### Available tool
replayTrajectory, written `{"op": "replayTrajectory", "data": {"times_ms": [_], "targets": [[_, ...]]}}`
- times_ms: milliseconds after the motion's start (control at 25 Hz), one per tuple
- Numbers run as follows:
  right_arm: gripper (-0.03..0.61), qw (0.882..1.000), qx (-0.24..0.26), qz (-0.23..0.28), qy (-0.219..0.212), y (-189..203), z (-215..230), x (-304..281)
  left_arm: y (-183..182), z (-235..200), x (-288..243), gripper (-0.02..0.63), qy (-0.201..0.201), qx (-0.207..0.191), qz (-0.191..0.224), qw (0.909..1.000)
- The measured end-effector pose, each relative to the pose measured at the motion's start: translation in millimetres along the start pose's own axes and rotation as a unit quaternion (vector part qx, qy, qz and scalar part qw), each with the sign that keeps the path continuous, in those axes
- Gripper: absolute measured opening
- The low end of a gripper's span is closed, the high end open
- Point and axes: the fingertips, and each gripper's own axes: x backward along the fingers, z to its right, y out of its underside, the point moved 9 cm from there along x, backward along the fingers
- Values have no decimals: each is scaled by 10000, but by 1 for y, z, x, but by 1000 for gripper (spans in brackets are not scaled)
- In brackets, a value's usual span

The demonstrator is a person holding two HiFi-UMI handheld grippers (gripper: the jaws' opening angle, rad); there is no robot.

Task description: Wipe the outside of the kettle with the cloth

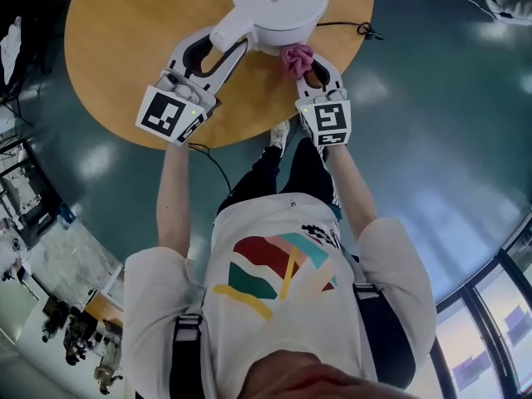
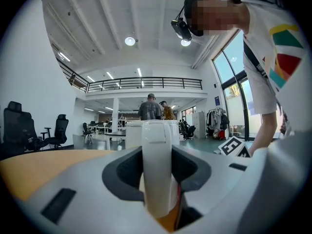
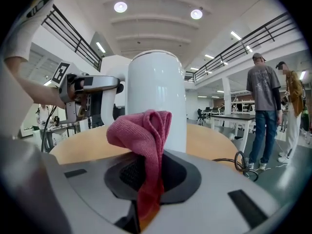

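The white plastic kettle (image 1: 278,2) is standing near the far edge of the round wooden table (image 1: 125,56). I am clamping my left tool (image 2: 157,179) tight around its curved white handle (image 1: 230,33), probably steadying it so that rubbing does not push it around. My right tool (image 3: 146,179) is pinching a bunched pink woven cloth (image 3: 144,130), whose free fold is reaching the kettle's near wall, low down. I cannot tell whether it is pressing there. A black cable (image 1: 359,29) is trailing off the table's right side. Glossy teal floor (image 1: 432,140) is surrounding us, and two people (image 3: 273,111) are standing by desks in the open office.
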Motion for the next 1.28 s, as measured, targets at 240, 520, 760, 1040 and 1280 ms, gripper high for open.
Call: {"op": "replayTrajectory", "data": {"times_ms": [240,520,760,1040,1280], "targets": [[48,9998,-124,-57,114,9,32,-6,4,-1,-3,184,-3,10,-38,10000],[48,9997,-140,-131,118,9,66,-19,3,-2,-8,184,7,28,-179,9998],[48,9996,-162,-197,88,4,98,-45,2,-2,-8,183,-37,29,-277,9996],[48,9996,-106,-264,-76,-2,113,-71,0,-1,-11,183,-150,0,-396,9991],[48,9994,-71,-298,-181,4,117,-83,1,1,-14,183,-324,-26,-296,9990]]}}
